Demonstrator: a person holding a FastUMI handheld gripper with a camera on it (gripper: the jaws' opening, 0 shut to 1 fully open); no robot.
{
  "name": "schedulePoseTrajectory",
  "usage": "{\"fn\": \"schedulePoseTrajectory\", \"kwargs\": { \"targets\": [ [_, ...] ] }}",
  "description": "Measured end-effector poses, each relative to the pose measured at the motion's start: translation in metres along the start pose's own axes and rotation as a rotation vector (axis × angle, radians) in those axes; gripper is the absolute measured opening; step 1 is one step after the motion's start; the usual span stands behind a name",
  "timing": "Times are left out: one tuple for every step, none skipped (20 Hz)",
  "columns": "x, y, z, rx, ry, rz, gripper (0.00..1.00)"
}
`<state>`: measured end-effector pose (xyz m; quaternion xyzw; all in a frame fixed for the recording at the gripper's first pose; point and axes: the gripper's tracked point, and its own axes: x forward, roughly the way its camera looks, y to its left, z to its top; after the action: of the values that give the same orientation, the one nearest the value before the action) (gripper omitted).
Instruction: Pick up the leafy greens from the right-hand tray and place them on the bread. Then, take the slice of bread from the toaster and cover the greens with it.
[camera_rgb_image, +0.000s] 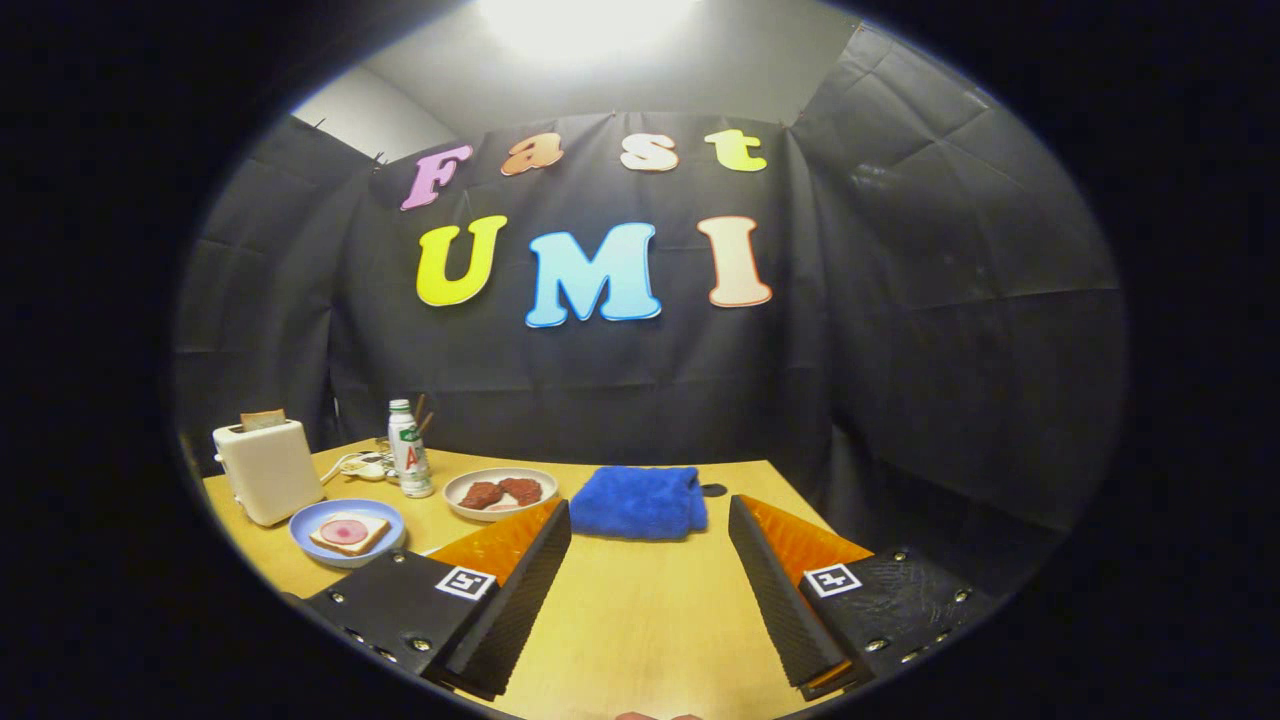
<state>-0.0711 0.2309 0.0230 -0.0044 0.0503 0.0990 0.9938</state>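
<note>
Reddish greens (502, 492) lie beyond the spread, empty hand-held gripper (650, 520).

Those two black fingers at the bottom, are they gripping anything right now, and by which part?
Nothing is held. The gripper is open, fingers wide apart with only bare table between them. The blue cloth lies just ahead, untouched.

The gripper (650, 535) hangs wide apart above the table (640, 620), with a blue cloth (640, 502) just beyond its fingers.
</note>
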Motion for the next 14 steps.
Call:
{"fn": "schedulePoseTrajectory", "kwargs": {
  "targets": [
    [0.001, 0.01, -0.002, -0.003, 0.013, 0.021, 0.97],
    [0.004, 0.019, -0.004, -0.011, 0.022, 0.038, 0.97],
    [0.006, 0.025, -0.007, -0.02, 0.03, 0.053, 0.96],
    [0.007, 0.031, -0.008, -0.029, 0.04, 0.063, 0.97],
    [0.009, 0.039, -0.011, -0.035, 0.052, 0.076, 0.97],
    [0.011, 0.047, -0.013, -0.036, 0.064, 0.094, 0.97],
    [0.012, 0.055, -0.016, -0.038, 0.081, 0.11, 0.97],
    [0.013, 0.062, -0.018, -0.038, 0.097, 0.124, 0.97],
    [0.016, 0.066, -0.021, -0.041, 0.113, 0.132, 0.97],
    [0.017, 0.07, -0.023, -0.047, 0.128, 0.137, 0.97],
    [0.018, 0.074, -0.026, -0.054, 0.145, 0.14, 0.97],
    [0.02, 0.079, -0.029, -0.059, 0.161, 0.143, 0.97],
    [0.021, 0.083, -0.032, -0.065, 0.18, 0.146, 0.97],
    [0.023, 0.088, -0.035, -0.072, 0.198, 0.154, 0.97]
  ]
}}
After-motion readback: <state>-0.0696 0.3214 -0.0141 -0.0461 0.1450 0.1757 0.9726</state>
